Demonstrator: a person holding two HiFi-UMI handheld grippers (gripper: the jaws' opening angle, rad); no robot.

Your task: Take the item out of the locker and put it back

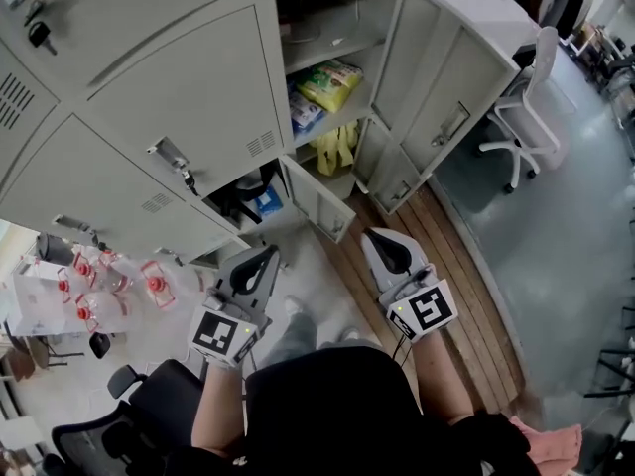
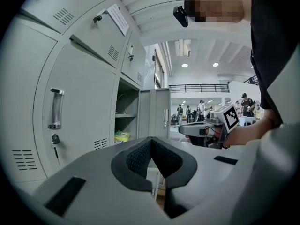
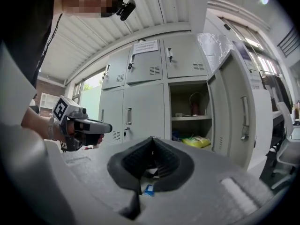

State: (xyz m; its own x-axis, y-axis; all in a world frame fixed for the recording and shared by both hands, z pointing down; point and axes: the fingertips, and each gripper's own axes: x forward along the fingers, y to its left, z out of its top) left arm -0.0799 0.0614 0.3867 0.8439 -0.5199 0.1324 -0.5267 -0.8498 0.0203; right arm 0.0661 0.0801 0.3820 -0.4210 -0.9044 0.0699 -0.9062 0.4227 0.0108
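Both tools clenched, nothing in them: left tool (image 1: 266, 254) and right tool (image 1: 381, 238) side by side, near me, apart from the locker (image 1: 179, 87).

Item = yellow-green packet (image 1: 330, 82). It lies flat on the middle shelf of the open compartment, long axis left-right along the shelf front. Blue packet (image 1: 303, 112) just beside its left end.

Right gripper view shows the upper shelf above it, contents too small to identify. Only the head view shows the lower compartment, its small door (image 1: 319, 201) swung out toward me. Yellow stuff (image 1: 335, 147) hangs under the shelf.

Tall door (image 1: 437, 77) stands open on the right; office chair (image 1: 526, 107) farther right.
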